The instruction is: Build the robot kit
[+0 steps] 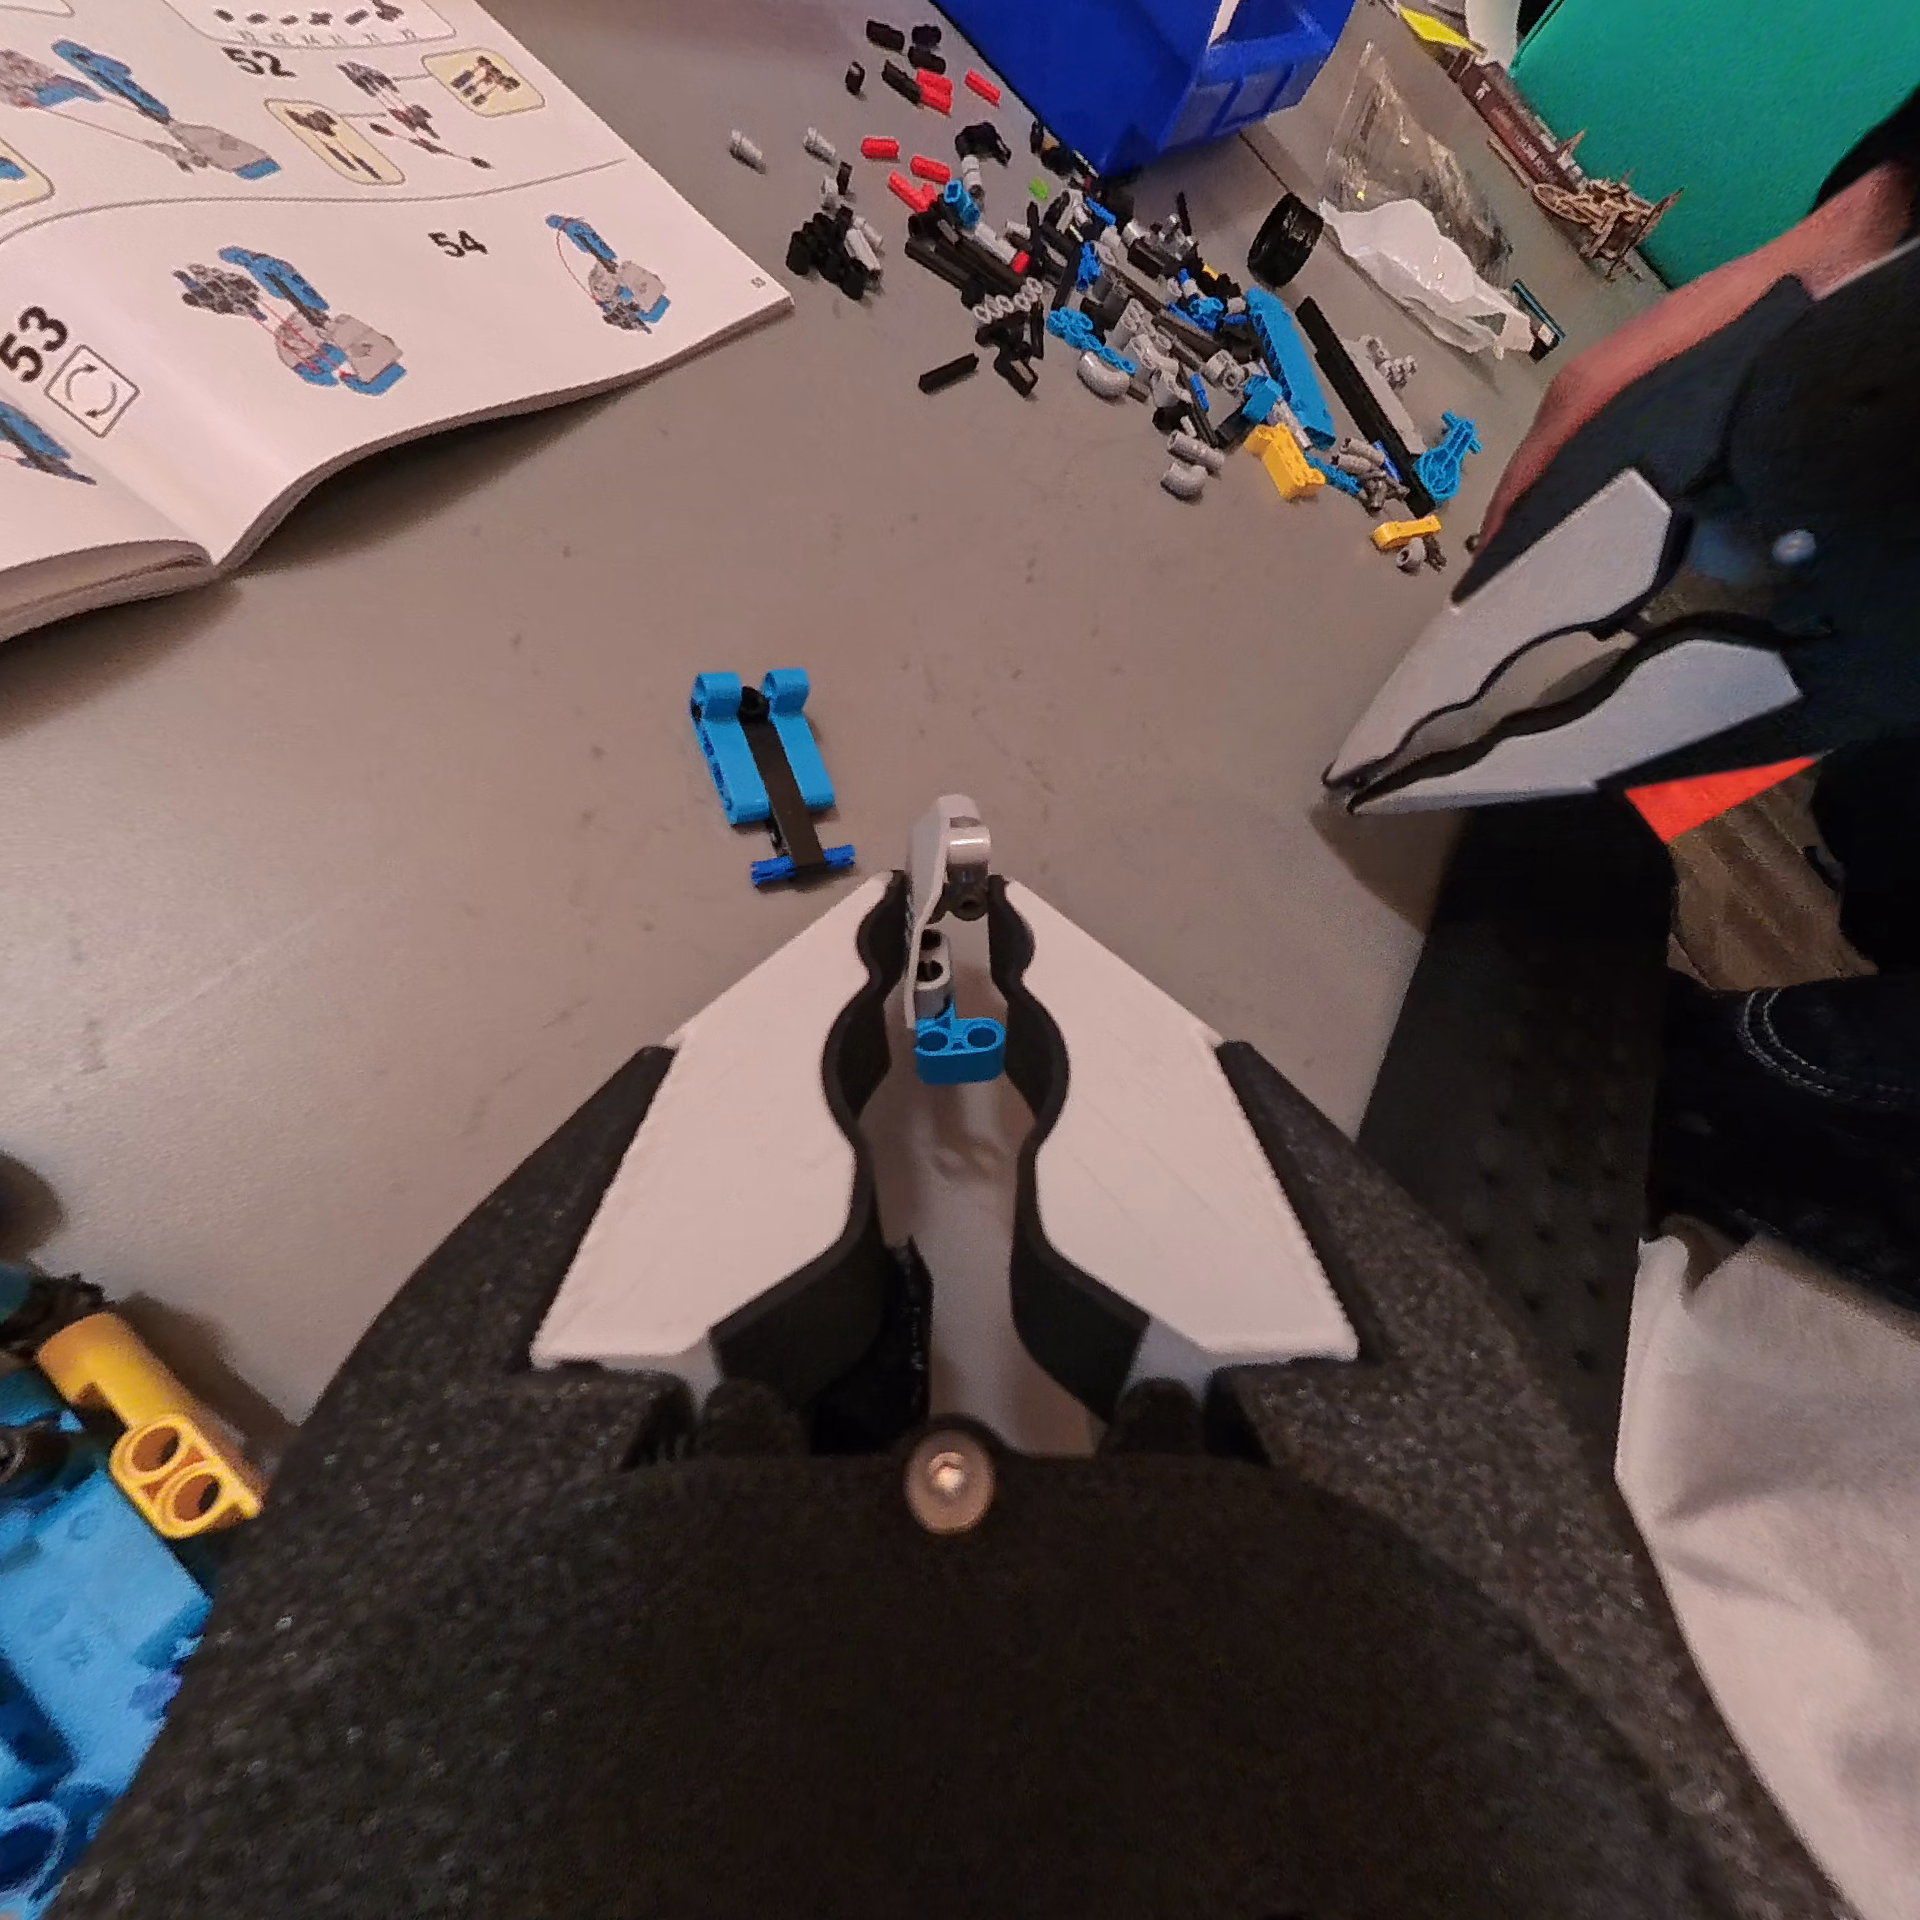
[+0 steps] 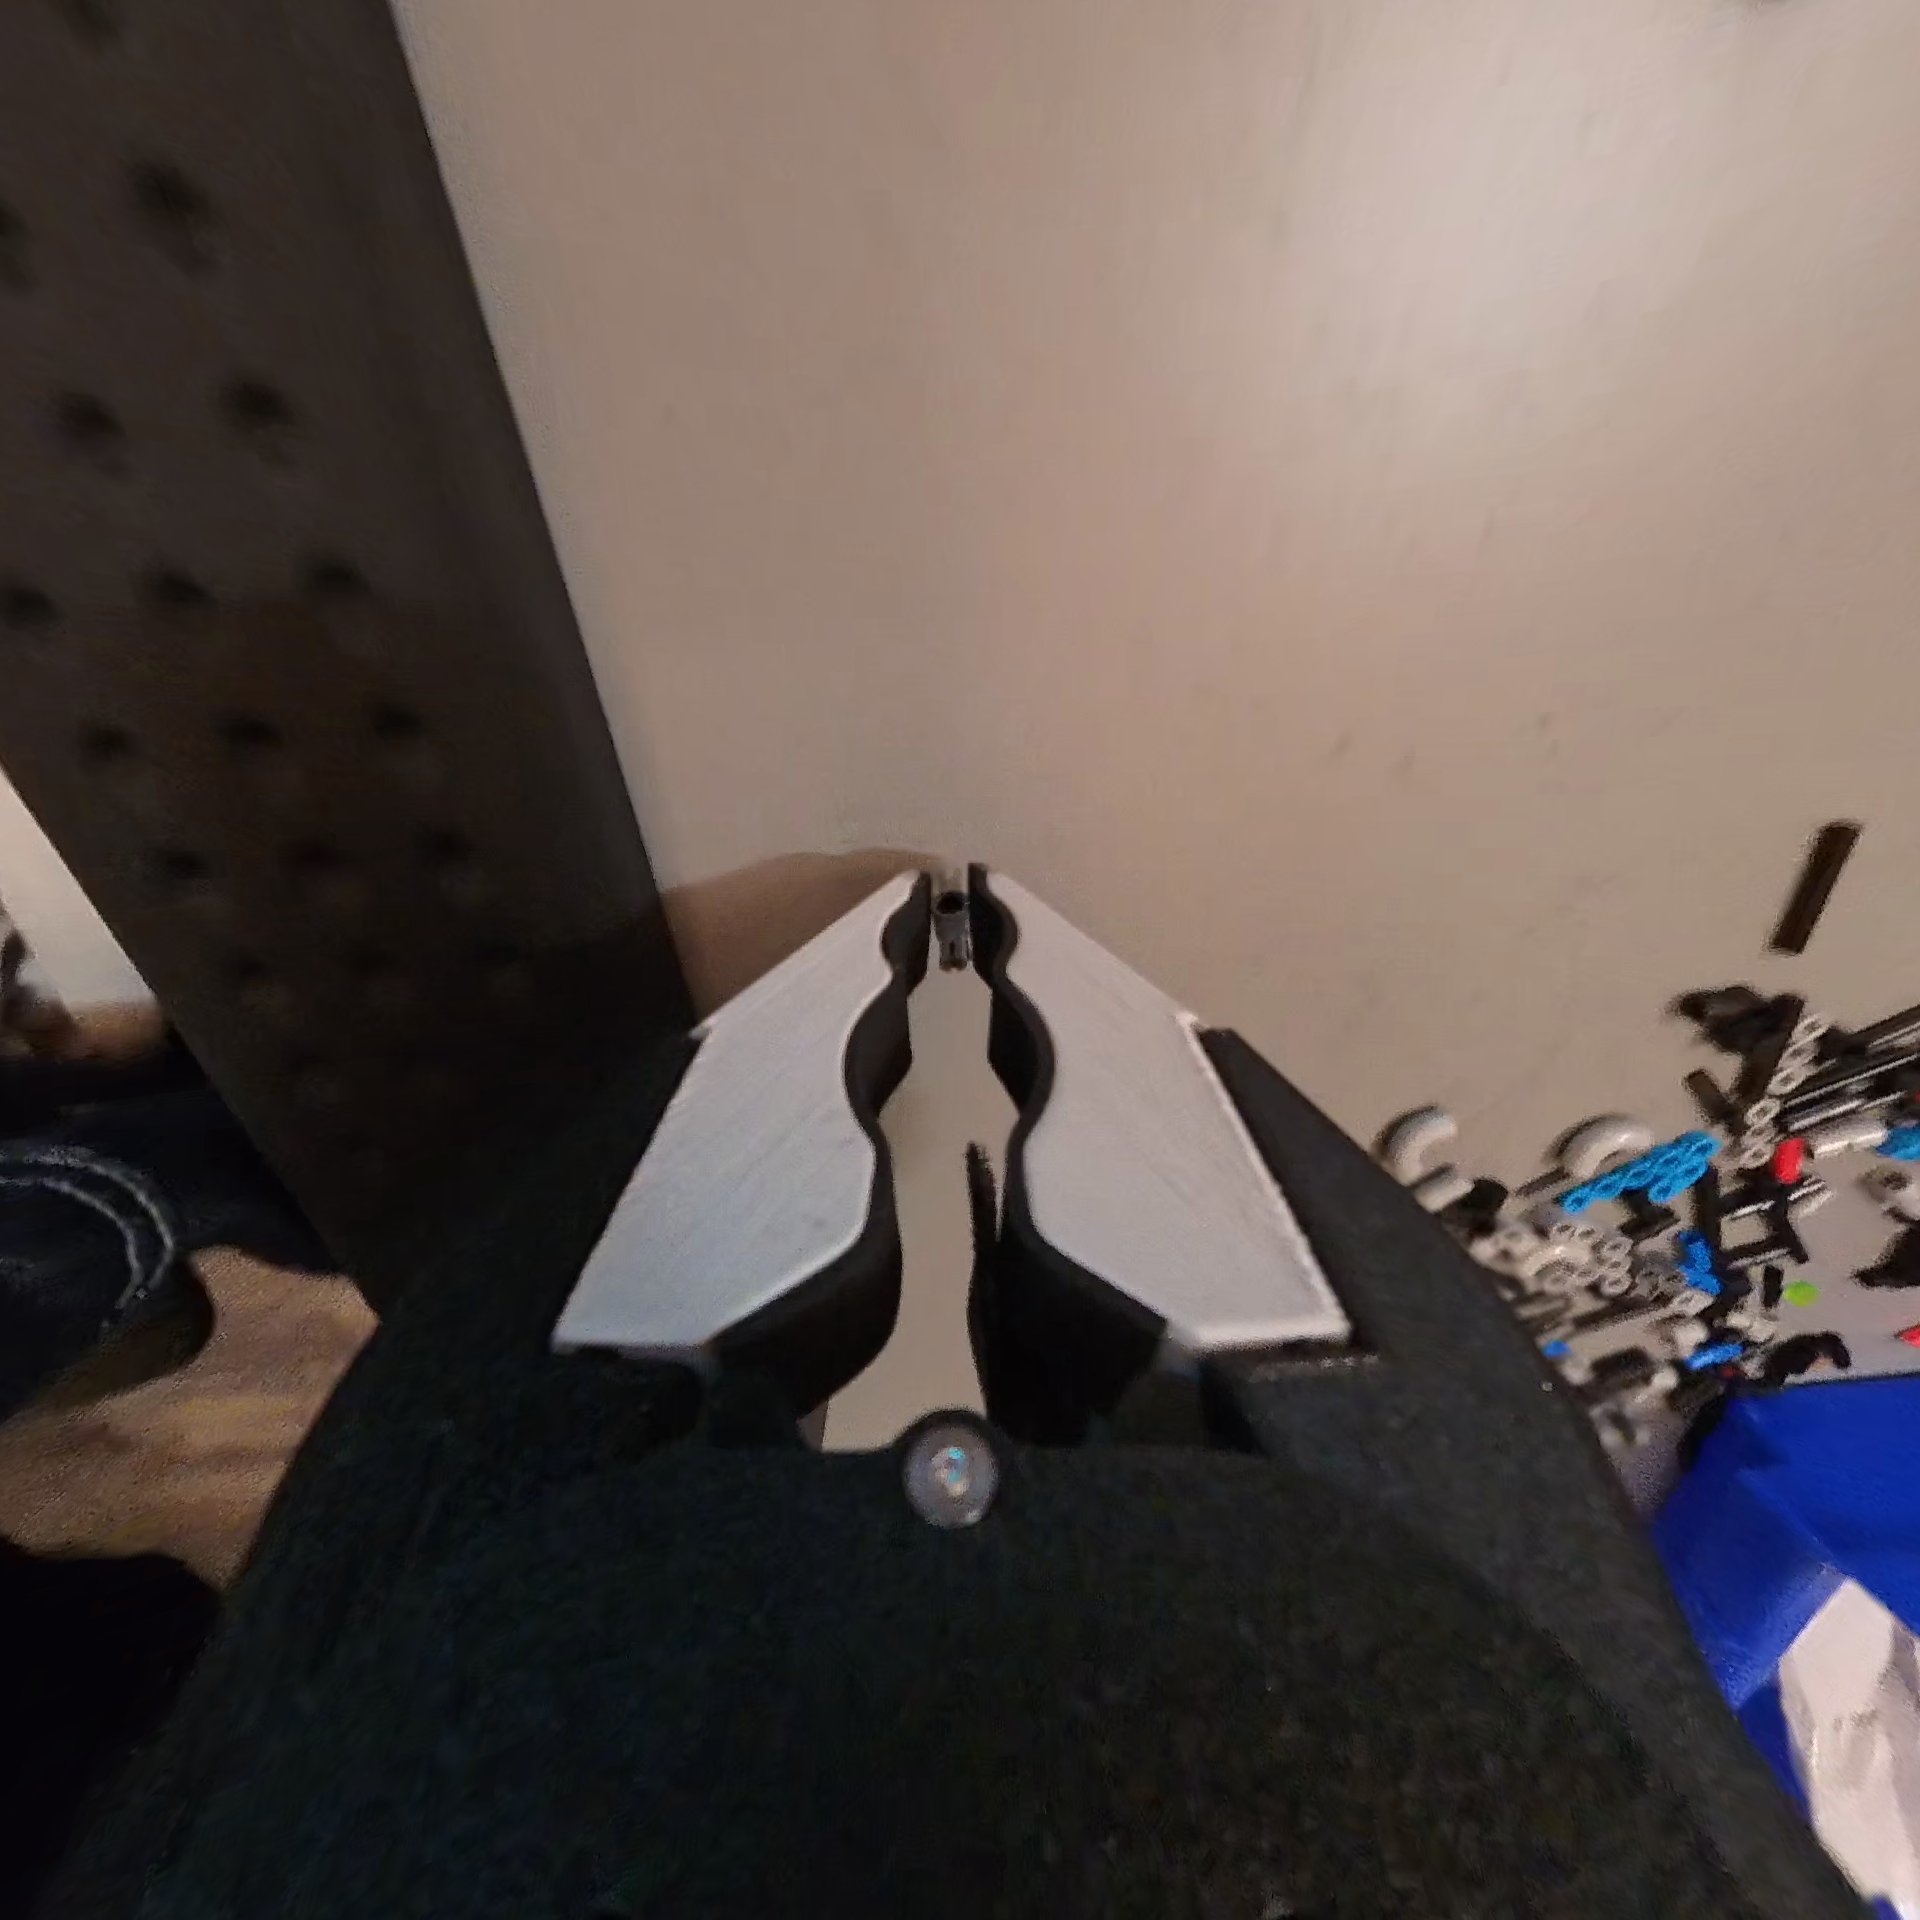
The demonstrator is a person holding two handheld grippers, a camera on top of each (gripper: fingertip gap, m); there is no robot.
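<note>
Left tool [image 1: 948,883] gripping one grey piece [image 1: 940,894], right tool [image 2: 948,883] pinching one pin [image 2: 950,923]

Both wrist views near table [image 1: 1039,644]; right blurred.

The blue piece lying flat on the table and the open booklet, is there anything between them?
No. In the left wrist view, only bare grey table lies between the blue piece and the open booklet.

Each claw [image 1: 948,883] is white with black wavy inner lining. The left claw's piece [image 1: 943,935] is grey and blue. The counter [image 1: 520,935] is plain grey, the bin [image 1: 1153,62] deep blue.
</note>
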